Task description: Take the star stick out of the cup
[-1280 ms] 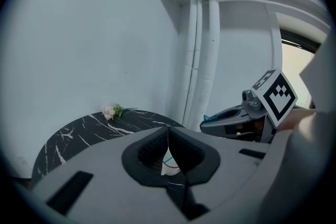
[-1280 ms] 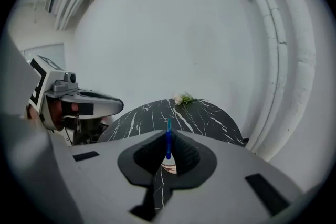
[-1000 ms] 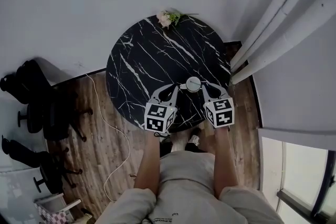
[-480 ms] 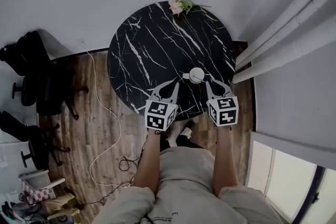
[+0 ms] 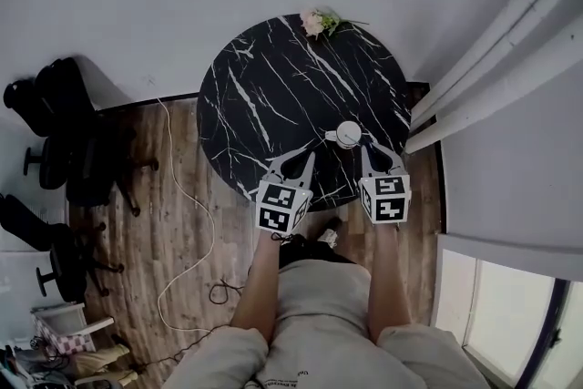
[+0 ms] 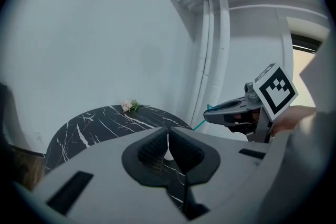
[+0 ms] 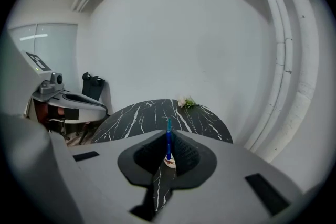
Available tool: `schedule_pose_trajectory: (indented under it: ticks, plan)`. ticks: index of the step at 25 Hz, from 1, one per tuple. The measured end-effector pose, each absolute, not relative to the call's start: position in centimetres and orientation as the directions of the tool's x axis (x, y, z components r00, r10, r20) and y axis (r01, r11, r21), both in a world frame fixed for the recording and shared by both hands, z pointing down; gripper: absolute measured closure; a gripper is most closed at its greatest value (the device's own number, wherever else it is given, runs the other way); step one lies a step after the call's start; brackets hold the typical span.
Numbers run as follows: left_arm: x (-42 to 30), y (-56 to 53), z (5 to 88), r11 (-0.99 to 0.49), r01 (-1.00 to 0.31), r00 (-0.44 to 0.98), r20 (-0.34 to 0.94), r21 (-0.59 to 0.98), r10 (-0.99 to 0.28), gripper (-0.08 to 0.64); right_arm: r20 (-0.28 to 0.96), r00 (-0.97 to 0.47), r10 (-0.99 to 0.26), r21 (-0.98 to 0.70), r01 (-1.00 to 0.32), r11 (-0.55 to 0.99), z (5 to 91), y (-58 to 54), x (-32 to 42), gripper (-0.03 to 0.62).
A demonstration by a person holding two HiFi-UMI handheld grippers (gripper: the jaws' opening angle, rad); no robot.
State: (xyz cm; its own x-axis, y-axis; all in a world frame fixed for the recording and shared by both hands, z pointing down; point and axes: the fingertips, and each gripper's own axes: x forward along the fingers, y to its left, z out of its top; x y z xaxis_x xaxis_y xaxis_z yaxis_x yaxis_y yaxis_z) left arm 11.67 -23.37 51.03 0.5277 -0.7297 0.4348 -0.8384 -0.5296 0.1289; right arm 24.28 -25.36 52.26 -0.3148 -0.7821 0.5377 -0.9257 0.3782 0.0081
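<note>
Pinches the star stick (image 7: 168, 139) upright in the right gripper (image 7: 168, 150), directly over the cup (image 5: 347, 134) by the table (image 5: 273, 87) edge; lower end probably not yet clear. Calls for a straight-up pull. Shows the left gripper (image 6: 168, 140) closed, empty, just beside.

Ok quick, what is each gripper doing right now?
Left gripper: closed, holding nothing.
Right gripper: closed on the star stick.

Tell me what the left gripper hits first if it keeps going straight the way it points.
Probably the cup. The left gripper, tips closed, has a white shape dead ahead in its own view, low on the table. Depth is unclear, so it may touch the tabletop first.
</note>
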Motion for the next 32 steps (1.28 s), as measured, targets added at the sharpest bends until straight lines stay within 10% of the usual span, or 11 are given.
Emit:
schedule_pose_trajectory:
  ticks: [32]
  plan:
    - [9.5,-15.3,49.6,-0.572,-0.799,0.598,0.348,0.186,-0.722,0.537,0.439,-0.257,-0.861,-0.014,-0.960,0.280,49.7,-13.4,22.9,0.546]
